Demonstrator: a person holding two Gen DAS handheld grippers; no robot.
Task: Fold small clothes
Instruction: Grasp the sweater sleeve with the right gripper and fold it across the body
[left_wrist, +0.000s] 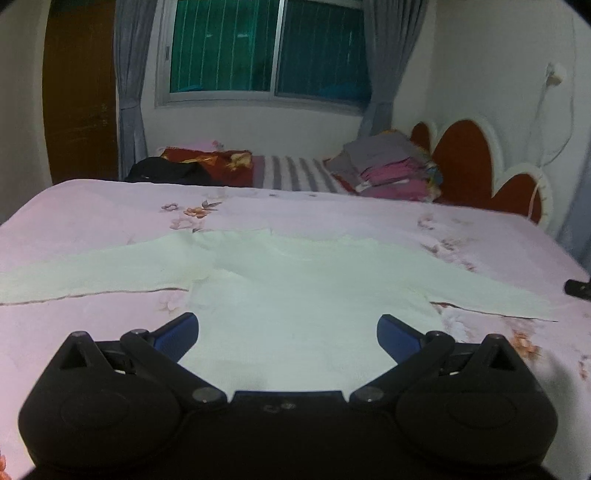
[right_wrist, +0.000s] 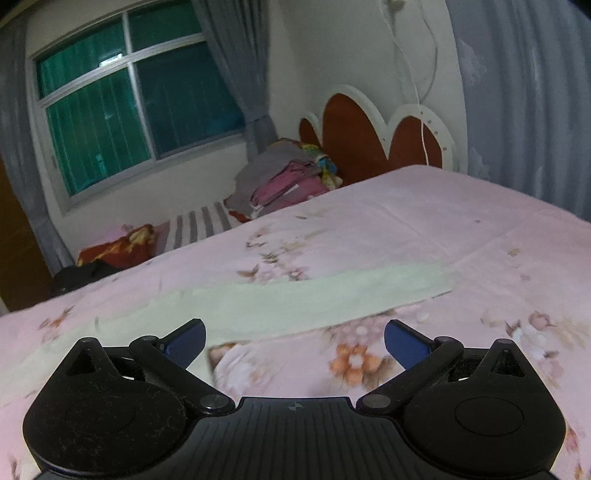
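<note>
A pale green long-sleeved top lies flat on the pink floral bedsheet, sleeves spread left and right. My left gripper is open and empty, hovering over the top's lower body. In the right wrist view, the top's right sleeve stretches across the sheet. My right gripper is open and empty, just in front of the sleeve's near edge.
A stack of folded clothes sits at the far side by the red and white headboard. A red patterned pillow and a dark garment lie far left. A dark object shows at the right edge.
</note>
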